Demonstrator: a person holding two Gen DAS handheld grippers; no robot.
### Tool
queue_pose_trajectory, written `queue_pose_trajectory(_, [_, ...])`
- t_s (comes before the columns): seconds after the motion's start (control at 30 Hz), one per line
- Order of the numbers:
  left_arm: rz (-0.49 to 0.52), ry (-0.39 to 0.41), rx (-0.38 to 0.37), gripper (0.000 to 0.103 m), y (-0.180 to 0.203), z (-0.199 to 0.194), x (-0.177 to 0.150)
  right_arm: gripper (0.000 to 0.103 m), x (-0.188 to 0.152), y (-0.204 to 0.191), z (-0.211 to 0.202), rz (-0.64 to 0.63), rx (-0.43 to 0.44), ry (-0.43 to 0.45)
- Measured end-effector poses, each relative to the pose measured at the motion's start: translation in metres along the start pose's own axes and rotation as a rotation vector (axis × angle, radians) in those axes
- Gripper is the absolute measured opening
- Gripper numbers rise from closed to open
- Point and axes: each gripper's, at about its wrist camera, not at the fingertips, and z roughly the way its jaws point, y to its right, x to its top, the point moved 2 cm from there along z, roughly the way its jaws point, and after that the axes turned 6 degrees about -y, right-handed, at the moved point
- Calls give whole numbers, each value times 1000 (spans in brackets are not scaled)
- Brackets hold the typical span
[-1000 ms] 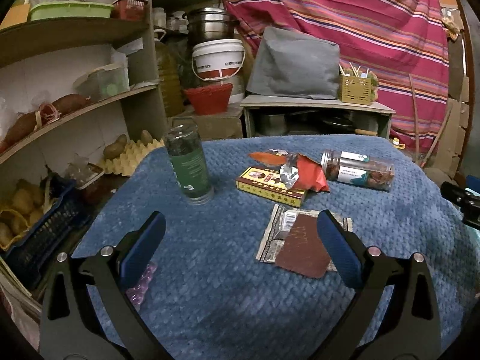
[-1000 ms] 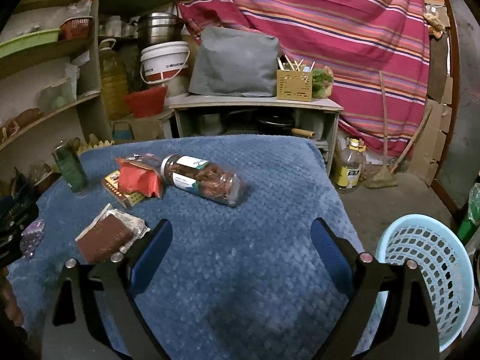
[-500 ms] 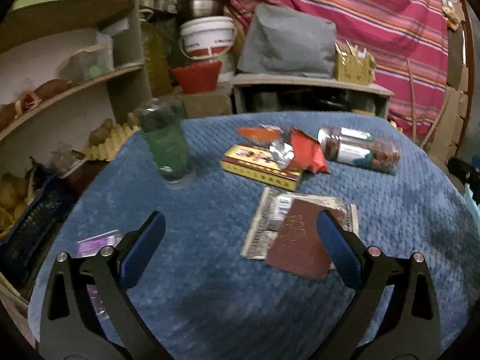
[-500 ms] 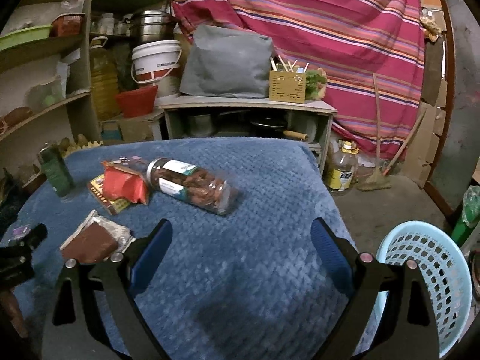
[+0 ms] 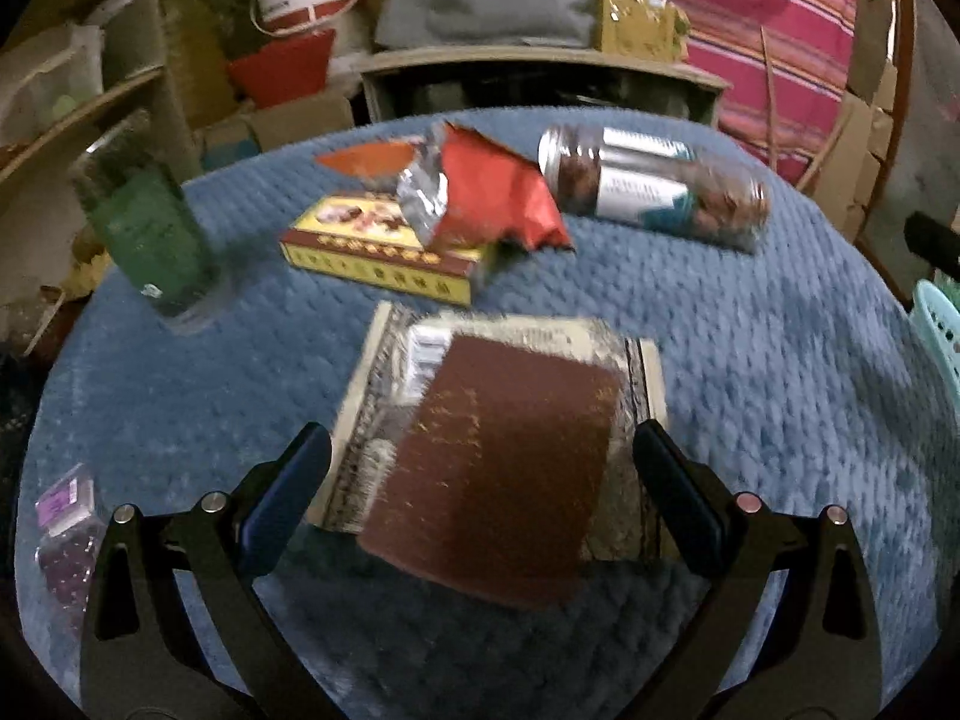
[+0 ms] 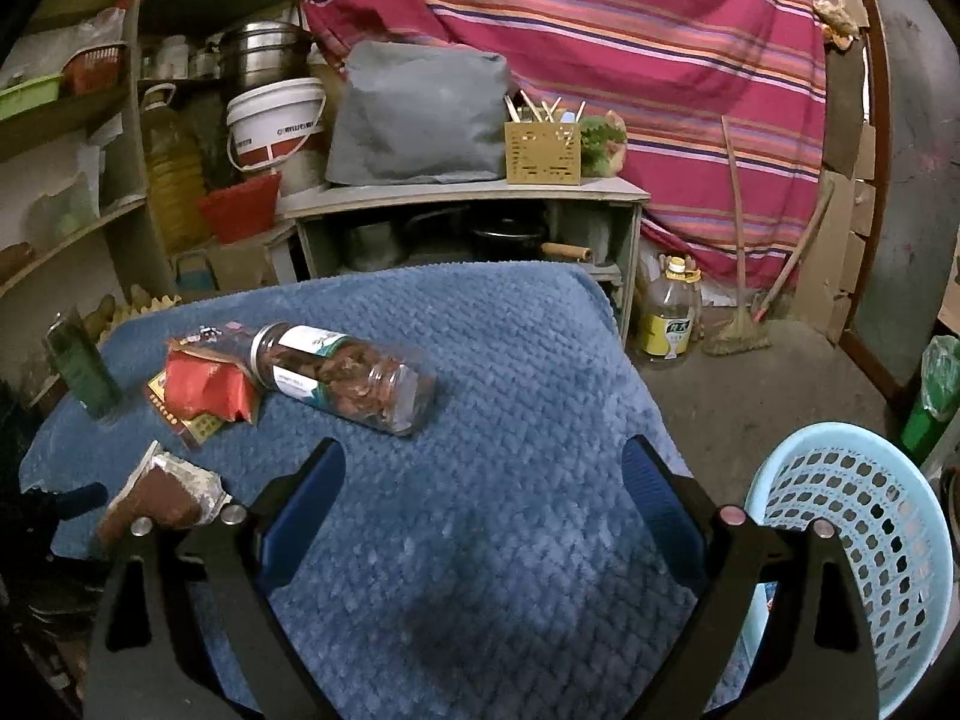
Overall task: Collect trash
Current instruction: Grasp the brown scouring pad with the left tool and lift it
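A brown flat wrapper [image 5: 498, 468] lies on a pale printed packet [image 5: 384, 384] on the blue cloth; it also shows in the right wrist view [image 6: 156, 498]. My left gripper [image 5: 480, 480] is open, its blue fingers on either side of the wrapper, just above it. Behind lie a red foil wrapper [image 5: 498, 192], a yellow box [image 5: 372, 258] and a clear jar [image 5: 654, 186] on its side. My right gripper [image 6: 483, 480] is open and empty over bare cloth. A light blue basket [image 6: 858, 540] stands on the floor at the right.
A green bottle [image 5: 150, 228] stands upright at the table's left. A small purple packet [image 5: 66, 516] lies near the left edge. Shelves [image 6: 66, 120], a white bucket [image 6: 276, 120] and a low cabinet [image 6: 468, 222] stand behind the table. An oil bottle [image 6: 669, 318] is on the floor.
My left gripper has moved forward and down toward the brown wrapper, which now lies between its fingers. My right gripper has drifted slightly; the left gripper's tip now shows at its left edge.
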Motion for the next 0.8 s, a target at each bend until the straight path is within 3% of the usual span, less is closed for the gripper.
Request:
queue_pose_trajectory(0.03, [8,-10,-10,85,1,2,-1,92,0,-1,0,-1,2,-1])
queue_pose_trajectory(0.13, [17,-6,-32,71,2,0,-2,92,-1,-4,-2,-7,6,-1])
queue_pose_trajectory(0.47, [5,136,20,69,-19,-54,-8,92,-5,-25,-8,-49,19,5])
queue_pose_trajectory(0.8, [-181,260,145,69,-121,-119,-32,92,-20,-86,-7,-139,71,-37])
